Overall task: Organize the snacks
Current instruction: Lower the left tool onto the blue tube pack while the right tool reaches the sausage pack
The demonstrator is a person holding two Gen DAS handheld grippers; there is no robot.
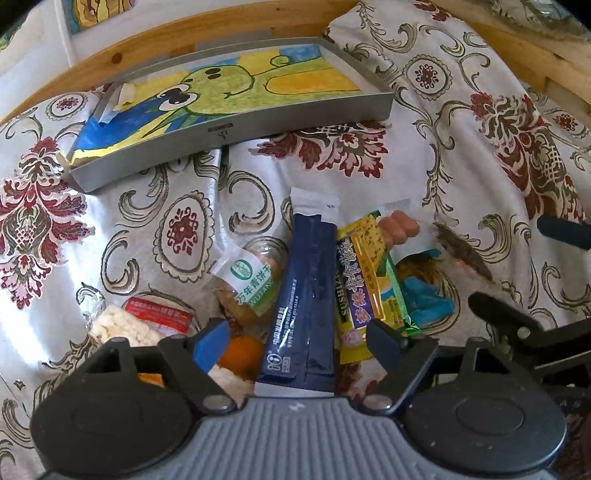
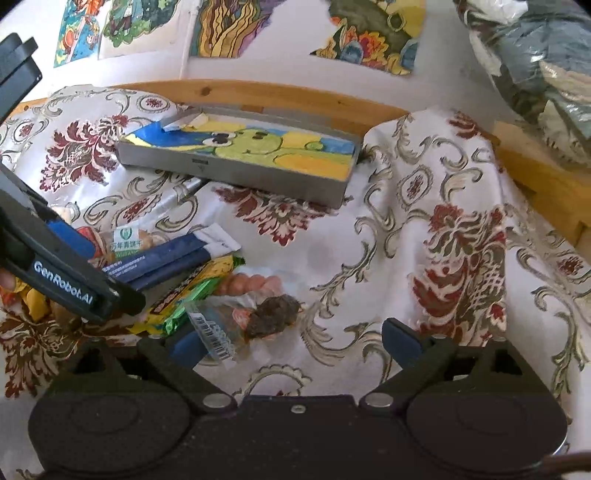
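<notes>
A grey tray (image 1: 229, 137) lined with a green frog drawing lies on the floral cloth, beyond a pile of snacks; the right wrist view shows the tray (image 2: 236, 174) too. My left gripper (image 1: 297, 344) is open, low over the pile, its fingers either side of a navy stick sachet (image 1: 306, 295). Beside the sachet lie a yellow-purple bar (image 1: 360, 280), a sausage packet (image 1: 400, 229), a green-labelled biscuit packet (image 1: 251, 280) and a rice cracker packet (image 1: 122, 325). My right gripper (image 2: 293, 344) is open just right of the pile, near a dark dried snack (image 2: 273, 314) in clear wrap.
A wooden ledge (image 2: 295, 99) runs behind the tray, below a wall with coloured drawings (image 2: 229, 26). The cloth (image 2: 443, 221) is bunched and rumpled to the right. A plastic bag (image 2: 535, 74) sits at the upper right. One left gripper finger (image 2: 74, 284) crosses the right view's left side.
</notes>
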